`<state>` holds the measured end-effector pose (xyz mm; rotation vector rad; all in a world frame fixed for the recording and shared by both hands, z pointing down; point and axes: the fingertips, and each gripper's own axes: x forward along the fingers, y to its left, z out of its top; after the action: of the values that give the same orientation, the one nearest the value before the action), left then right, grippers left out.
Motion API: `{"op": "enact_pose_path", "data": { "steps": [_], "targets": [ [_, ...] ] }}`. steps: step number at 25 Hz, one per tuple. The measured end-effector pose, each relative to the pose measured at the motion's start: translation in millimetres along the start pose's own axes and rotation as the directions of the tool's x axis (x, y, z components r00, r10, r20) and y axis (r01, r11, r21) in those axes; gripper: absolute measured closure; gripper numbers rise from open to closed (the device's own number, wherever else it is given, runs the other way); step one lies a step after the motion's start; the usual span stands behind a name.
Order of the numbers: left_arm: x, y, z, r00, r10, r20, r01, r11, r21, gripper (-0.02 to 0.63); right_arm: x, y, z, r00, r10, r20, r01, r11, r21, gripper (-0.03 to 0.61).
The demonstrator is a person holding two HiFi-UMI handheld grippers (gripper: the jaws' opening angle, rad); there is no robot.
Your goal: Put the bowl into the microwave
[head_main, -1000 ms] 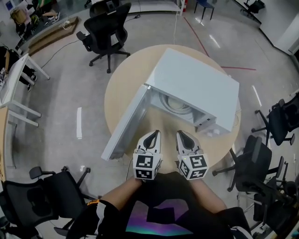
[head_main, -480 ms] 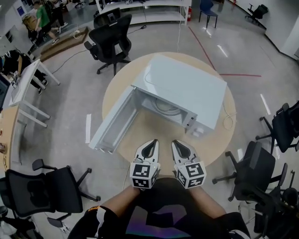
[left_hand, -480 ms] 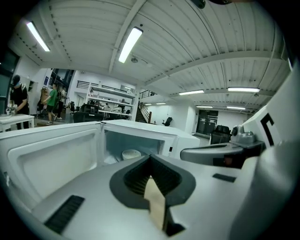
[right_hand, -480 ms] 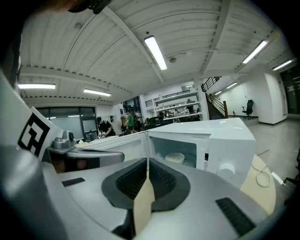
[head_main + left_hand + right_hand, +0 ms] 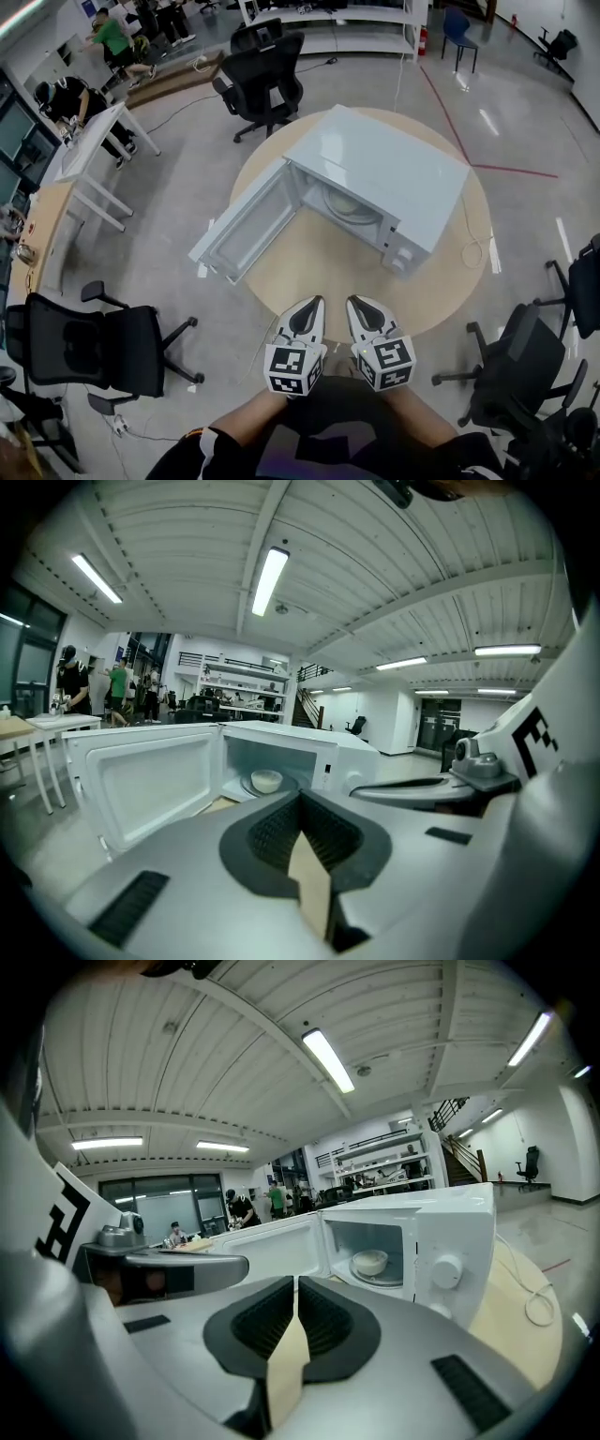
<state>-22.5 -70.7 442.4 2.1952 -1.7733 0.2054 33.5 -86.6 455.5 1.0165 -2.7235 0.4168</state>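
Note:
A white microwave (image 5: 384, 178) stands on a round wooden table (image 5: 309, 272) with its door (image 5: 246, 228) swung wide open to the left. A pale bowl (image 5: 345, 202) sits on the turntable inside; it also shows in the left gripper view as the bowl (image 5: 266, 781) and in the right gripper view as the bowl (image 5: 370, 1262). My left gripper (image 5: 311, 305) and right gripper (image 5: 356, 305) hang side by side near the table's front edge, well short of the microwave. Both are shut and hold nothing, as the left gripper (image 5: 300, 799) and right gripper (image 5: 295, 1283) show up close.
Black office chairs stand around the table: one behind (image 5: 267, 70), one at front left (image 5: 103, 352), one at front right (image 5: 525, 375). A white desk (image 5: 94, 150) is at the left. A cable (image 5: 473, 253) lies on the table's right edge. People stand far back.
Both grippers have drawn back from the microwave's opening toward the table's front edge. The microwave now sits farther off in the view. Jaws stay shut.

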Motion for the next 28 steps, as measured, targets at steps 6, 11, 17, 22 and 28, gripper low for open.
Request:
{"op": "enact_pose_path", "data": {
  "steps": [6, 11, 17, 22, 28],
  "targets": [
    [-22.3, -8.5, -3.2, 0.998, 0.053, 0.024, -0.053, 0.999, -0.005, 0.568, -17.5, 7.9, -3.3, 0.999, 0.033, -0.003, -0.033, 0.999, -0.029, 0.549],
    [-37.1, -9.3, -5.4, 0.996, 0.085, 0.031, -0.085, 0.996, -0.008, 0.568, -23.8, 20.8, -4.7, 0.998, 0.067, -0.009, -0.068, 0.997, -0.046, 0.549],
    [-53.7, 0.4, -6.9, 0.992, 0.117, 0.043, -0.117, 0.993, 0.004, 0.568, -21.4, 40.3, -5.2, 0.995, 0.104, -0.009, -0.105, 0.993, -0.061, 0.549],
    [-73.8, 11.3, -3.0, 0.988, 0.139, 0.073, -0.140, 0.990, 0.006, 0.568, -19.3, 54.0, -3.5, 0.994, 0.106, -0.009, -0.107, 0.990, -0.096, 0.549],
    [-119.9, 27.1, -8.7, 0.983, 0.166, 0.079, -0.164, 0.986, -0.031, 0.568, -30.2, 98.4, -9.1, 0.992, 0.120, -0.032, -0.123, 0.988, -0.094, 0.549]
  ]
}}
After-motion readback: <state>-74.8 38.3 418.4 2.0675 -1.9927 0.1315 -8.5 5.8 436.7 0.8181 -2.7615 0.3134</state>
